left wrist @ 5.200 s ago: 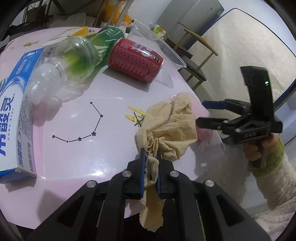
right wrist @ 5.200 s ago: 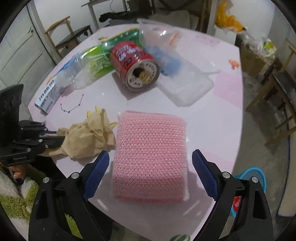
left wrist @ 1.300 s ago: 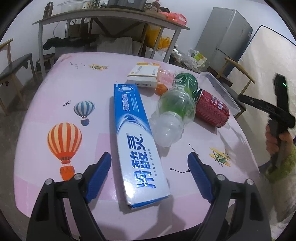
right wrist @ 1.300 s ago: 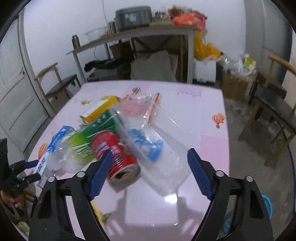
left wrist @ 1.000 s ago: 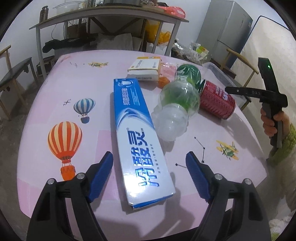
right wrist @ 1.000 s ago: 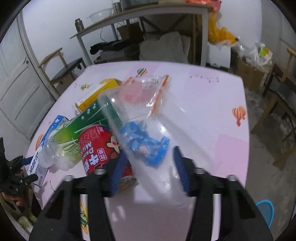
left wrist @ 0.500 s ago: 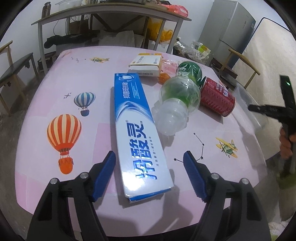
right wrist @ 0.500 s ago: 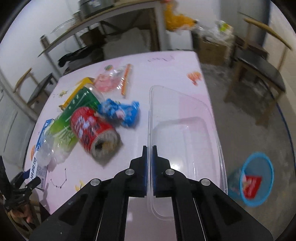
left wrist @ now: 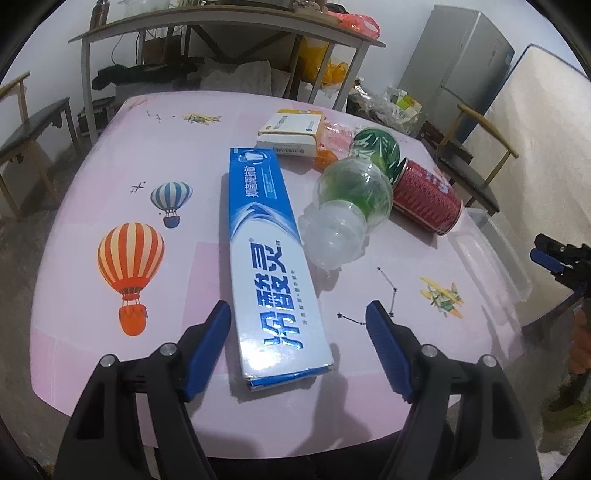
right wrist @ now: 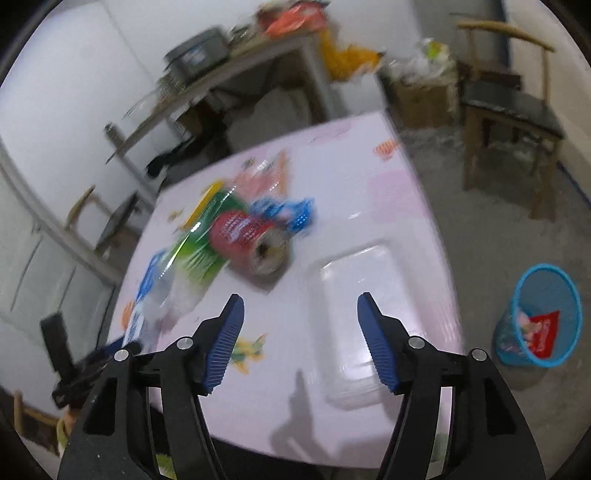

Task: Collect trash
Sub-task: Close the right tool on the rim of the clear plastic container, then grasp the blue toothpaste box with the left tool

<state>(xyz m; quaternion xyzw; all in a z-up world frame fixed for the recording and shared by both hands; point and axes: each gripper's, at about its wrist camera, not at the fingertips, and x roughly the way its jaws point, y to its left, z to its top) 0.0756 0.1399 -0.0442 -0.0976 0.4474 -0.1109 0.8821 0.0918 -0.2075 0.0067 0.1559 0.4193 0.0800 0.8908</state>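
A blue toothpaste box (left wrist: 266,251) lies on the pink table (left wrist: 110,177), its near end between the fingers of my open, empty left gripper (left wrist: 299,339). Beside it lie a clear plastic bottle (left wrist: 343,221), a green bottle (left wrist: 376,147) and a red can (left wrist: 424,201). A clear plastic box (right wrist: 354,325) lies flat on the table under my open, empty right gripper (right wrist: 301,339). The red can (right wrist: 243,240) and a blue wrapper (right wrist: 291,214) lie beyond it. The right gripper also shows at the right edge of the left wrist view (left wrist: 554,258).
A blue mesh bin (right wrist: 535,317) with trash inside stands on the floor right of the table. A yellow-and-white carton (left wrist: 291,129) lies at the table's far side. Wooden chairs (right wrist: 509,110) stand around, and a cluttered side table (left wrist: 221,33) stands behind.
My right gripper held the clear plastic box upright half a second ago; now it has opened and the box lies flat on the table. The left gripper has barely moved.
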